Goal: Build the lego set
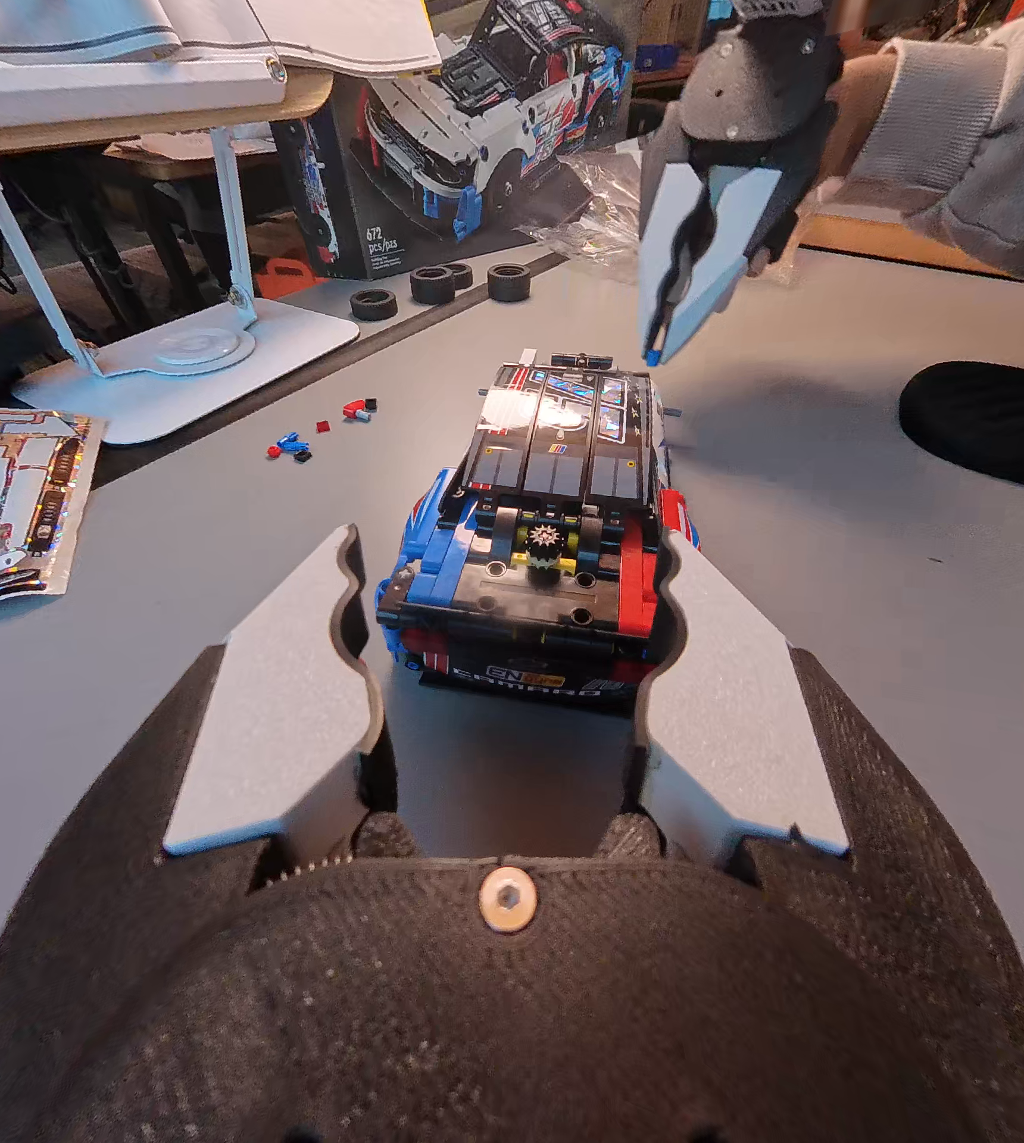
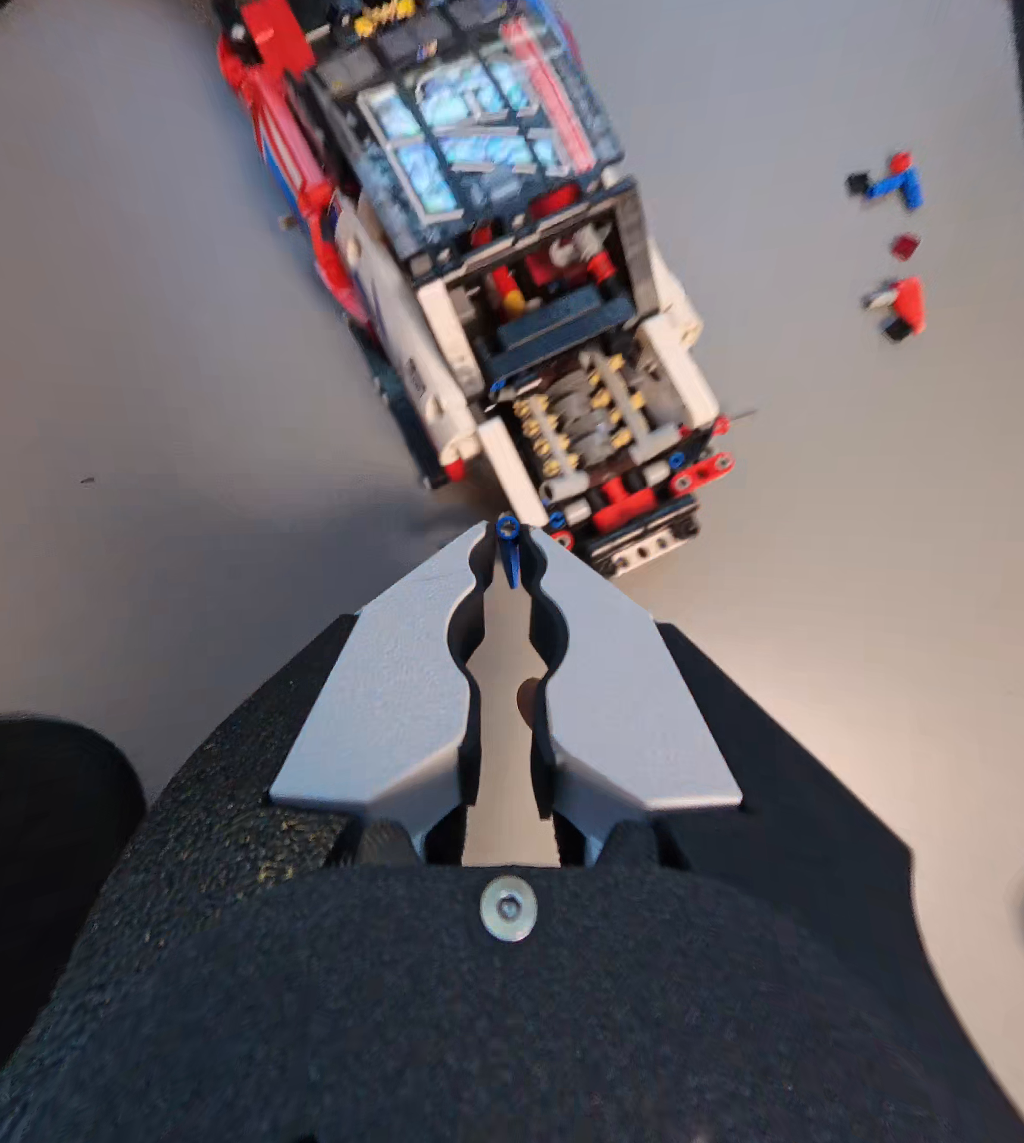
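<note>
Between left hand-held gripper point(image 1: 512, 609) fingers: lego car point(image 1: 550, 526).

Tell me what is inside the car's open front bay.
Inside the car front sits a grey engine block with tan pins, red and black beams around it. Whatever lies beneath the block is covered. The right gripper hovers nearby holding a blue pin.

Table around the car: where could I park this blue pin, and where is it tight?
Bare table lies on the car side facing the dark pad, and between the sticker sheet and the car. It is crowded by the loose pieces, lamp base and tyres.
</note>
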Demonstrator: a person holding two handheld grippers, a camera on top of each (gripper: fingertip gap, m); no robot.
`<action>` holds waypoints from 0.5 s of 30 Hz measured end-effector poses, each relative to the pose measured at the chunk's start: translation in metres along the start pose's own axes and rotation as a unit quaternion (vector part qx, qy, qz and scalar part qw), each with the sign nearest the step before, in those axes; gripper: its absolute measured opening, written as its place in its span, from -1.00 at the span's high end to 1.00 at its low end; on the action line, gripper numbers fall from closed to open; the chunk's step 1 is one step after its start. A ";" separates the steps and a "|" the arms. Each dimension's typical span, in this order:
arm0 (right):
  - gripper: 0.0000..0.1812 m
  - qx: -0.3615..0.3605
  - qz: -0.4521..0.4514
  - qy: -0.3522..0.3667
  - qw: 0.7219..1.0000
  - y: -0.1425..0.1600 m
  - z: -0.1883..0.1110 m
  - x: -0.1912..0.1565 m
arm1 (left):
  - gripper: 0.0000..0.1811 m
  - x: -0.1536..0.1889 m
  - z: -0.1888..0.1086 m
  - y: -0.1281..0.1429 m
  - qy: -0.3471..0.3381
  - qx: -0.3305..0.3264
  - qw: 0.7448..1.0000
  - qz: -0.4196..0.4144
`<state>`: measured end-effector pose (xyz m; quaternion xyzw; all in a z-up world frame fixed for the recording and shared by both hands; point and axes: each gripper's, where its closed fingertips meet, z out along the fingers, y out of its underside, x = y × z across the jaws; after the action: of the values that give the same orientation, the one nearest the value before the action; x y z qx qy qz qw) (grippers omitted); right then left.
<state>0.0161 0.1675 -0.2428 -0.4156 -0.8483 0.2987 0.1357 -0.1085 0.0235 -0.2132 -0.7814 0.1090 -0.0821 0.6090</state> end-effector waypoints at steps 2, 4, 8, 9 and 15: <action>0.94 -0.016 0.011 0.007 1.000 0.024 0.006 -0.015 | -0.05 0.000 0.001 0.000 -0.004 -0.001 1.000 0.000; 0.94 -0.021 0.018 0.020 0.999 0.038 0.013 -0.023 | -0.05 0.000 0.001 0.000 -0.007 -0.002 1.000 0.000; 0.80 -0.036 0.008 0.028 0.999 0.047 0.017 -0.031 | -0.05 0.000 0.002 -0.001 -0.014 -0.004 1.000 0.000; 0.80 -0.031 0.003 0.029 0.999 0.043 0.015 -0.030 | -0.05 0.000 0.002 -0.001 -0.016 -0.004 1.000 0.000; 0.85 0.107 0.009 0.087 0.990 -0.041 -0.016 0.051 | -0.04 -0.001 0.004 0.002 -0.021 -0.007 1.000 0.000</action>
<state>-0.0333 0.1941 -0.2060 -0.4306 -0.7926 0.3520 0.2501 -0.1090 0.0272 -0.2157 -0.7873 0.0971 -0.0652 0.6053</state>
